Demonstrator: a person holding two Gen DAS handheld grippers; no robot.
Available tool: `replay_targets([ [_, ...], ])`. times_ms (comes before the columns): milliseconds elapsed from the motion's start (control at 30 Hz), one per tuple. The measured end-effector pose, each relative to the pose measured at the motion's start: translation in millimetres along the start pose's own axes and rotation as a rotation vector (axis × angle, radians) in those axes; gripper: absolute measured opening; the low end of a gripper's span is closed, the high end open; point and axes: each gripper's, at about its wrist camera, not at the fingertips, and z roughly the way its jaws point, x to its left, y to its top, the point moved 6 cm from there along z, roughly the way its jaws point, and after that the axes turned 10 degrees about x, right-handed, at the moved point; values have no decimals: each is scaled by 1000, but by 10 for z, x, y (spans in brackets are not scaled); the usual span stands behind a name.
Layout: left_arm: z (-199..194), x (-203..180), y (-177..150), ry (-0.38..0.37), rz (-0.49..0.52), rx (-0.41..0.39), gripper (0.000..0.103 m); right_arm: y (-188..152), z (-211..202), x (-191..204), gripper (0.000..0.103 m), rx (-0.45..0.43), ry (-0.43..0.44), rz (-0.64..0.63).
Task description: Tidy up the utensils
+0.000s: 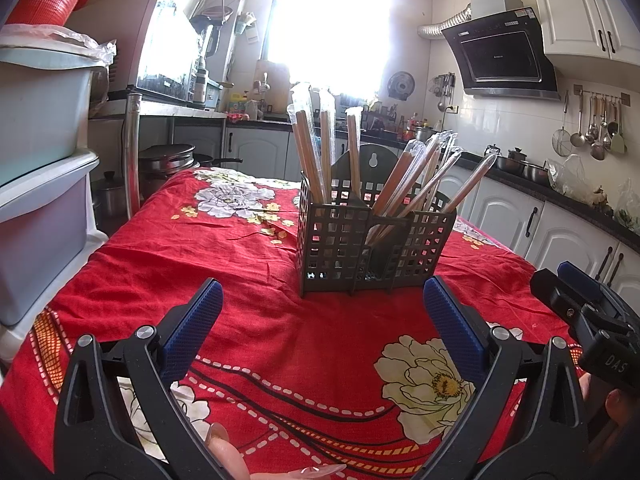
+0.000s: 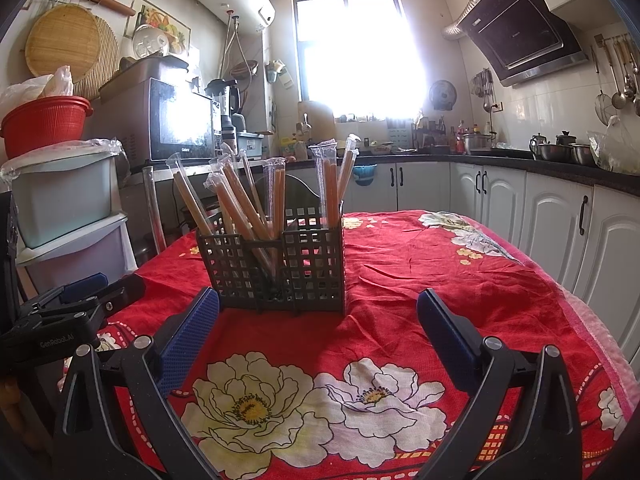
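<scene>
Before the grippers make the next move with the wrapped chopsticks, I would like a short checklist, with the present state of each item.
1. Left gripper open and holding nothing: ok.
2. Right gripper open and holding nothing: ok.
3. Utensil holder standing upright on the red tablecloth: ok.
4. Wrapped chopsticks all inside the holder, none lying on the visible cloth: ok.
5. Cloth between both grippers and the holder free of obstacles: ok.
6. Chopsticks sorted correctly among the compartments: cannot tell; some stand nearly straight, others lean outward toward one side.
</scene>
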Motion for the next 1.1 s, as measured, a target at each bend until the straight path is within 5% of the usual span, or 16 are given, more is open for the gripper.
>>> replay_targets([
  [1100,67,110,16,-1,-43,48,93,16,26,-48,97,35,-7,29],
])
